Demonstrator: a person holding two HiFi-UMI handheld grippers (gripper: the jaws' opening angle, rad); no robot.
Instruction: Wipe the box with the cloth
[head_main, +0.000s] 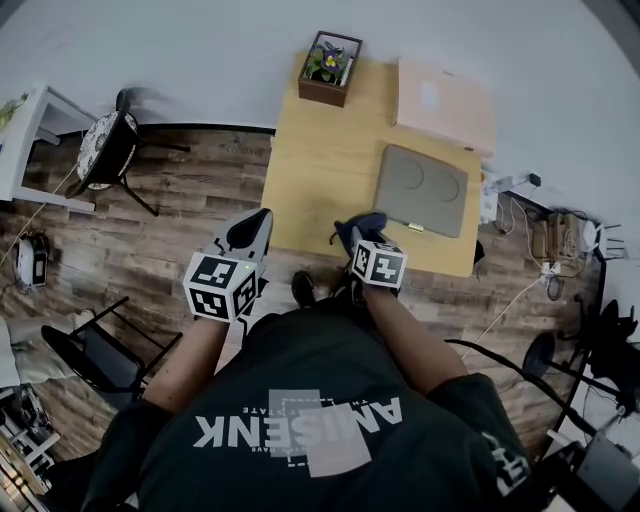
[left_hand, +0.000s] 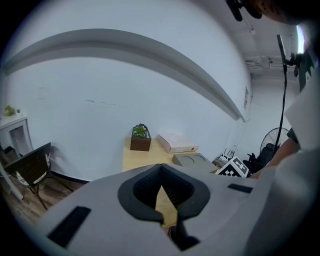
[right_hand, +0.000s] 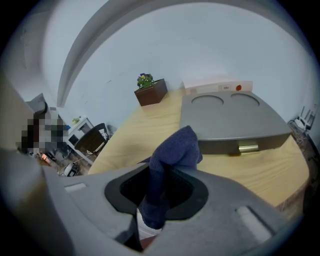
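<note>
While the table (head_main: 320, 170) fills the upper middle of the head view, the grey box (head_main: 423, 189) lies at its right side, not yet wiped. The blue cloth (head_main: 362, 228) sticks out of the right gripper (head_main: 368, 236), whose fingers pinch it near the box's front edge, likely ready to sweep the lid. The left gripper (head_main: 255, 228) hangs by the table's near left corner, fingers together on nothing.

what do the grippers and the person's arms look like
Both the left gripper and right gripper are light grey shells with black padded jaw openings, each carrying a white cube with black square markers. The person wears a dark short-sleeved T-shirt with pale lettering.
</note>
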